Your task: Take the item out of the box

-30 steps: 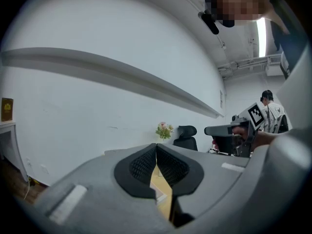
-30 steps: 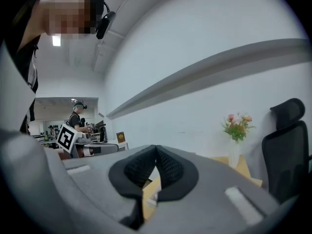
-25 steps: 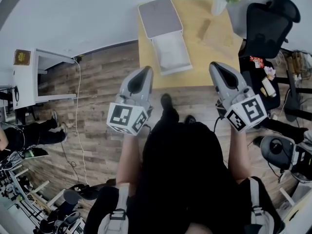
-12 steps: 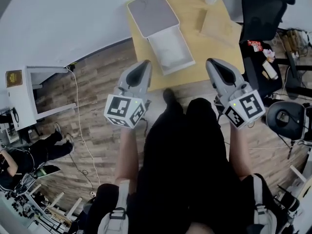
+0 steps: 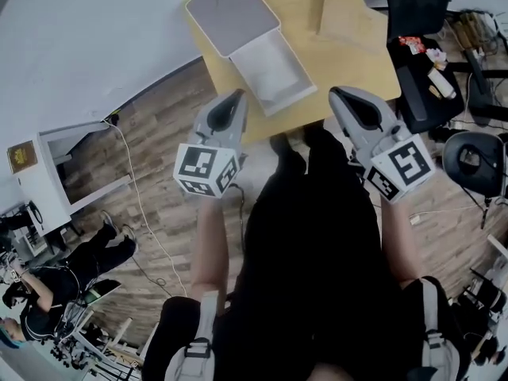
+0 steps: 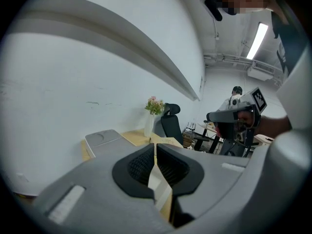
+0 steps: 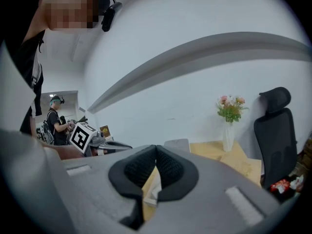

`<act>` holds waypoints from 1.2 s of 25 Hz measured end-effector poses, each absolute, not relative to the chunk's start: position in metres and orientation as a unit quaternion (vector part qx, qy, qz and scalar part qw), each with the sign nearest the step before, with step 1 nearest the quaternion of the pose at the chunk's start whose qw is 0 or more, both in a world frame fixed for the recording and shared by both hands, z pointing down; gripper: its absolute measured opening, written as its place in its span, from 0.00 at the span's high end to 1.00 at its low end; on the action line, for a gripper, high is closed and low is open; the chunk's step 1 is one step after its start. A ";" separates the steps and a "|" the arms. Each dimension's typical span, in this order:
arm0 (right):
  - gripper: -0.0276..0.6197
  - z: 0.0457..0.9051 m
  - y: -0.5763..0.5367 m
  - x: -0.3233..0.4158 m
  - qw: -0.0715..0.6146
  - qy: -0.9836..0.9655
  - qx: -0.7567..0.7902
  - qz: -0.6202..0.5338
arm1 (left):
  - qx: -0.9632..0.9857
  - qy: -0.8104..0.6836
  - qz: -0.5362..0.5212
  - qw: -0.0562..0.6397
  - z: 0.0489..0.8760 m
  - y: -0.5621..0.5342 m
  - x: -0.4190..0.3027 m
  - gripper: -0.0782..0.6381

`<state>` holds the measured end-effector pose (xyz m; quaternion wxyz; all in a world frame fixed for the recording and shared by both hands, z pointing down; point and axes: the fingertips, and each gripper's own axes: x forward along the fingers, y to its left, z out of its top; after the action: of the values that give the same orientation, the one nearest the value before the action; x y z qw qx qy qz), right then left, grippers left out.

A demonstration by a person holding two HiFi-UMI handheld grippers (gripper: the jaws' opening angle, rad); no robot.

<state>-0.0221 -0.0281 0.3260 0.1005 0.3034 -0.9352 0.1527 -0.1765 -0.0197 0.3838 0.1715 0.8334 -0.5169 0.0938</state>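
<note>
Both closed on nothing, the left tool (image 5: 236, 96) and right tool (image 5: 338, 94) hover near the box (image 5: 249, 85), which lies open on the worktop (image 5: 353, 50); inside it shows white, the item itself unclear.

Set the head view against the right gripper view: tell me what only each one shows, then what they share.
Head view only: the plank floor, the box's open white tray and the person's dark legs. Right gripper view only: the pink flowers and the right tool's jaws seen closed together. Both: the wooden table, the grey lid, the black chair and the left tool.
</note>
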 end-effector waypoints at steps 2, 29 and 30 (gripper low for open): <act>0.95 0.333 -0.033 -0.021 0.104 -0.934 0.304 0.158 | 0.836 -0.511 0.102 0.174 0.392 -0.026 -0.174 0.87; 0.95 0.382 -0.105 -0.007 0.146 -0.926 0.290 0.191 | 0.857 -0.375 0.315 0.164 0.512 -0.068 -0.133 0.72; 0.95 0.383 -0.107 -0.006 0.149 -0.926 0.289 0.190 | 0.857 -0.367 0.323 0.163 0.516 -0.068 -0.131 0.70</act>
<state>-0.0056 -0.1069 0.3833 0.1486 0.2889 -0.9264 0.1904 -0.1307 -0.0678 0.5163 0.1630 0.8568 -0.3672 0.3232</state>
